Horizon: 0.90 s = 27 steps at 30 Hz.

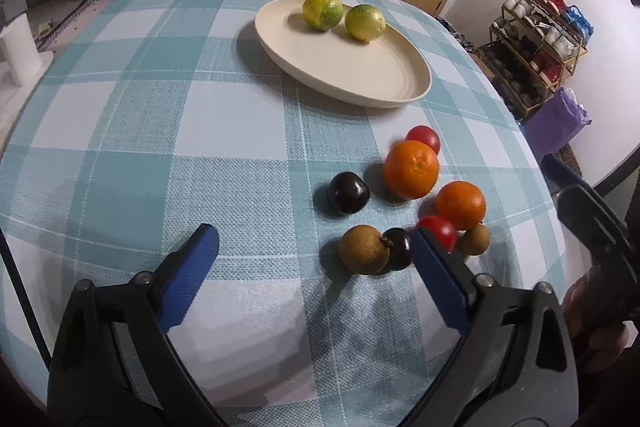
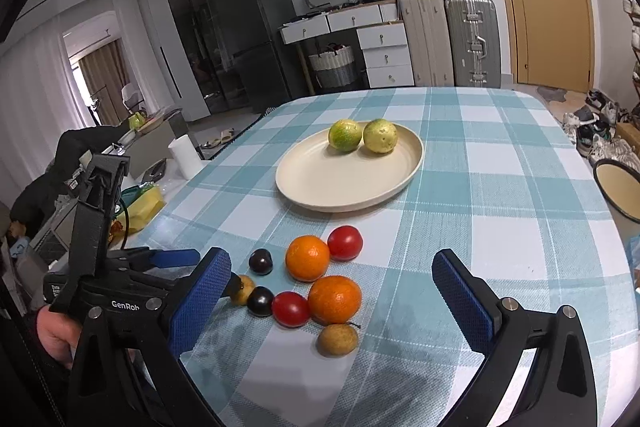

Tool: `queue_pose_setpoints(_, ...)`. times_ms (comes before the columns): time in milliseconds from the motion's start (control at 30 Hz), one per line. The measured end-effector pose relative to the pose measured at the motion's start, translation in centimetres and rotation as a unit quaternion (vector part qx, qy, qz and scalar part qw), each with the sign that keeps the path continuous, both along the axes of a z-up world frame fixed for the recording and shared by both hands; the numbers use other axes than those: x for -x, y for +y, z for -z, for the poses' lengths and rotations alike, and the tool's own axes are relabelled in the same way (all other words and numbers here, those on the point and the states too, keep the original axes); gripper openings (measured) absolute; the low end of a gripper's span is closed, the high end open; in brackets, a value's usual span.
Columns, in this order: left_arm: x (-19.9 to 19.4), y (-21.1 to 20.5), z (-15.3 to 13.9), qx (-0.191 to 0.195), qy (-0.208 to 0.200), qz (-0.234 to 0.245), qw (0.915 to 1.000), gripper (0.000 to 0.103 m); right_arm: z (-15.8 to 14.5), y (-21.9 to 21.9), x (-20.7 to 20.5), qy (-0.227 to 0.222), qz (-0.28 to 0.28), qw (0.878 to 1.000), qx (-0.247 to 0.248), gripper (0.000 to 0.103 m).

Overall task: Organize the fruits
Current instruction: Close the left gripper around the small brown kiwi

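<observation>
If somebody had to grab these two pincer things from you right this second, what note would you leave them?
Left gripper: open, empty, low over the tablecloth beside the loose fruit.
Right gripper: open, empty, with the fruit cluster ahead between its fingers.
Done: two yellow-green fruits sit on the cream plate.
Left: eight loose pieces on the cloth, near the plate: two oranges, two red tomatoes, two dark plums, two brown fruits.
</observation>
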<state>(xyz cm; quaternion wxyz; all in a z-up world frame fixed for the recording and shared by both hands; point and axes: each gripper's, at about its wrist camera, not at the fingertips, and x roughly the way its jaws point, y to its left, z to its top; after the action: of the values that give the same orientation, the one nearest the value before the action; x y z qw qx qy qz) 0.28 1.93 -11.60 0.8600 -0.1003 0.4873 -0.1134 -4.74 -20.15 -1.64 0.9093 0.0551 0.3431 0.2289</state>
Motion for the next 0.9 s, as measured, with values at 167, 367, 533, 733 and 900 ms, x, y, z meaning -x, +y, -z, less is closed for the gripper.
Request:
queue_pose_setpoints(167,-0.09,-0.06,0.39,0.01,0.008,0.008,0.9999,0.074,0.21,0.02,-0.08,0.003,-0.001,1.0,-0.001,0.103)
queue_pose_setpoints(367,-0.01,-0.64,0.42,0.024,0.011,0.029,0.9992,0.05,0.35,0.01,-0.04,0.006,-0.001,1.0,-0.003,0.103)
queue_pose_setpoints(533,0.01,-0.71,0.45,0.05,0.014,0.043,0.9977,0.025,0.39,-0.04,-0.09,0.01,0.0,1.0,-0.007,0.103)
queue_pose_setpoints(733,0.14,-0.47,0.47,0.057,0.015,0.044,0.9973,0.024,0.55,0.04,-0.08,0.013,-0.001,1.0,-0.007,0.103)
queue_pose_setpoints(900,0.3,-0.14,0.24,0.063,0.014,0.046,0.9969,0.024,0.77,0.09,-0.04,0.016,-0.002,1.0,-0.004,0.103)
